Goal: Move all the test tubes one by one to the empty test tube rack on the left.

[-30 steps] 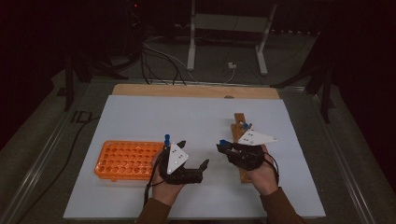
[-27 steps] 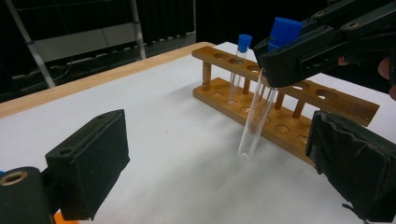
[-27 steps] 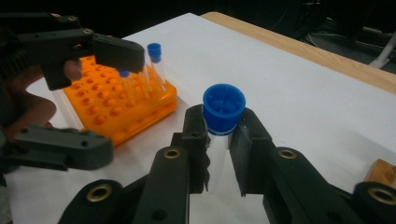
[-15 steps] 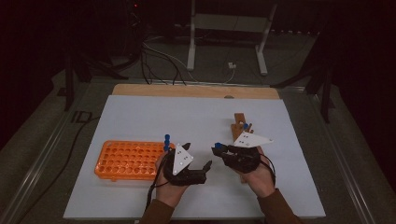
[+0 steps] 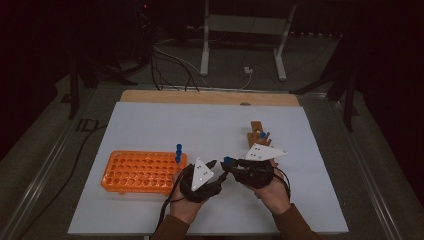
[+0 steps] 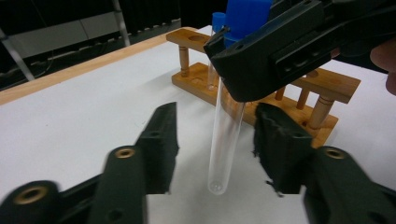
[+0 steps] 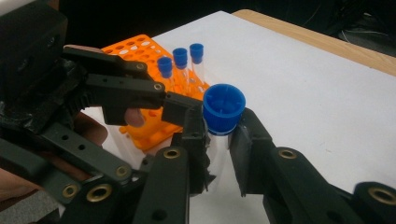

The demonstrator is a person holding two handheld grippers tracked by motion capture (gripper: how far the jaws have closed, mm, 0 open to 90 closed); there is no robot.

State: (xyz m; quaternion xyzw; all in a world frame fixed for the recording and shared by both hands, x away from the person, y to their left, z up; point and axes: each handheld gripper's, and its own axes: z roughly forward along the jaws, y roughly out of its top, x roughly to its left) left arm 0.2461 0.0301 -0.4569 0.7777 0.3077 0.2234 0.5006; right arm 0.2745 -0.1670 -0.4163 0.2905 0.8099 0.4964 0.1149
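The right gripper (image 7: 218, 140) is pinching a blue-capped tube (image 6: 226, 140) just under its cap, holding it upright above the table (image 5: 165, 125). The left gripper (image 6: 215, 140) is closing around the tube's lower end, its pads not yet touching the glass.

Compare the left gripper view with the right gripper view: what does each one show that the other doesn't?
Left gripper view: the wooden rack with one blue-capped tube standing in it, and the held test tube with its rounded bottom hanging between the jaws of the left gripper, which have just been closing and are not touching it. Right gripper view: the orange rack with three capped tubes, and the held tube's cap from above. Both: the right gripper clamped on the test tube below its cap, over the white table.
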